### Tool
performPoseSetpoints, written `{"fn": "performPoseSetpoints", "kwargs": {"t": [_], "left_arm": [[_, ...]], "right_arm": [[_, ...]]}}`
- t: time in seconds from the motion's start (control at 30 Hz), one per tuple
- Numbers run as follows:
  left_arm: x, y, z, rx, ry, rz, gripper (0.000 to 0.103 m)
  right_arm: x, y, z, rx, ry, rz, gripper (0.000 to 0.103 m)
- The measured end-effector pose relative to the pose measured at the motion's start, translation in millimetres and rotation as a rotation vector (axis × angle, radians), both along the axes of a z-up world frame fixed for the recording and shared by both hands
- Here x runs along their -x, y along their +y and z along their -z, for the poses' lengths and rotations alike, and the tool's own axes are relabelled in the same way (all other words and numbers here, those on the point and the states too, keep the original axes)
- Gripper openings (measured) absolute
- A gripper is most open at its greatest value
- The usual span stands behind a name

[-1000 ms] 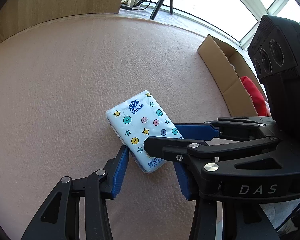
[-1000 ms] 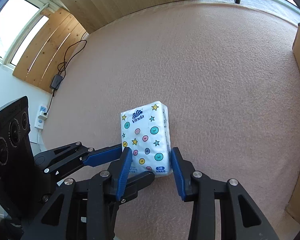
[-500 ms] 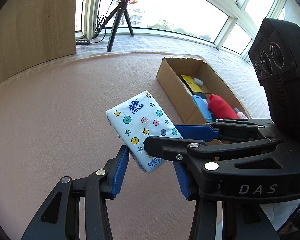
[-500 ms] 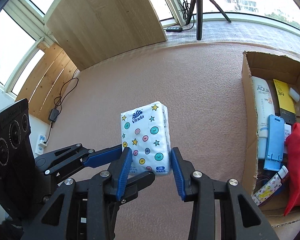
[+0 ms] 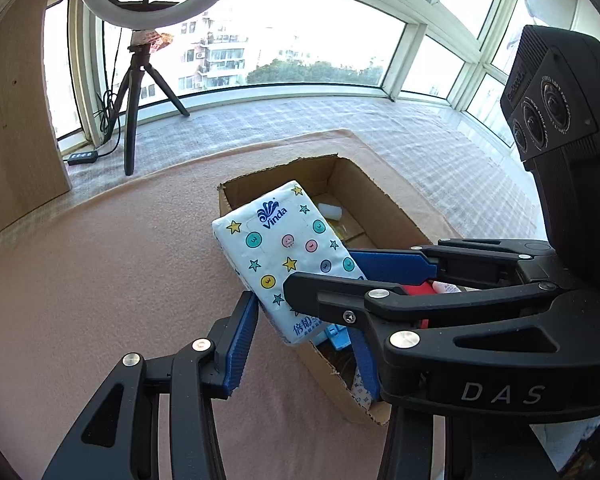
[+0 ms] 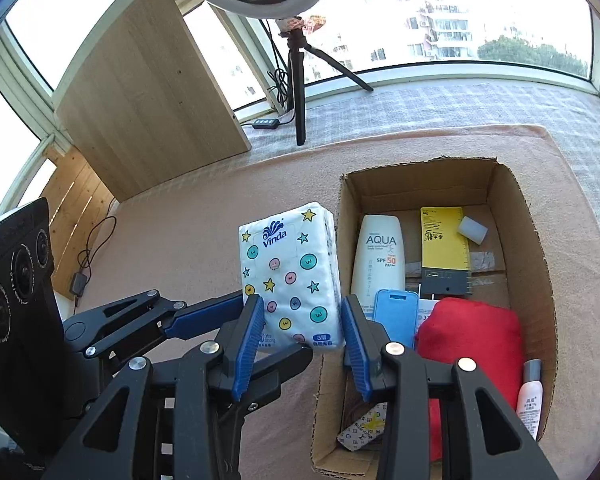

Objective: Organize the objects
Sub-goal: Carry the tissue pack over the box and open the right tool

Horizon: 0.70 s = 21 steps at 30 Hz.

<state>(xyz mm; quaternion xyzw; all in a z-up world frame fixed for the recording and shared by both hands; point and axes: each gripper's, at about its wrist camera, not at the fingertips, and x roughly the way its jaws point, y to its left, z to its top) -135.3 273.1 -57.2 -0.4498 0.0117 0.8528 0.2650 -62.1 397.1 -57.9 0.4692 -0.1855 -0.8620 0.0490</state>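
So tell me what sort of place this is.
Probably a glazed balcony or sunroom in a high-rise flat, set up for filming: curved windows facing apartment blocks, a ring light on a tripod, and a pink mat with a cardboard box of household items.

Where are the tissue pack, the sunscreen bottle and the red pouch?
tissue pack (image 6: 290, 276), right wrist view, middle of its printed front.
sunscreen bottle (image 6: 379, 258), right wrist view, label in the cardboard box.
red pouch (image 6: 474, 332), right wrist view, middle of its top.

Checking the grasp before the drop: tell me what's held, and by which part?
The tissue pack is clamped at its lower end by the right gripper; the left gripper brackets that end too.
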Motion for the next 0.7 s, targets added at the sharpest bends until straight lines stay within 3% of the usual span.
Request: {"fn": "performPoseSetpoints", "kwargs": {"t": [0.5,0.57,0.7], "left_arm": [[24,48,7,0.017,0.005,0.027,0.050],[25,47,7,0.020,0.008,0.015,0.061],[26,43,7,0.018,0.005,0.000,0.063]], "right_arm": [[7,43,8,-0.028,0.014,0.064,0.037],[7,44,9,-0.037,0.017,0.070,0.038],[8,43,9,-0.049,0.013,0.078,0.039]]}}
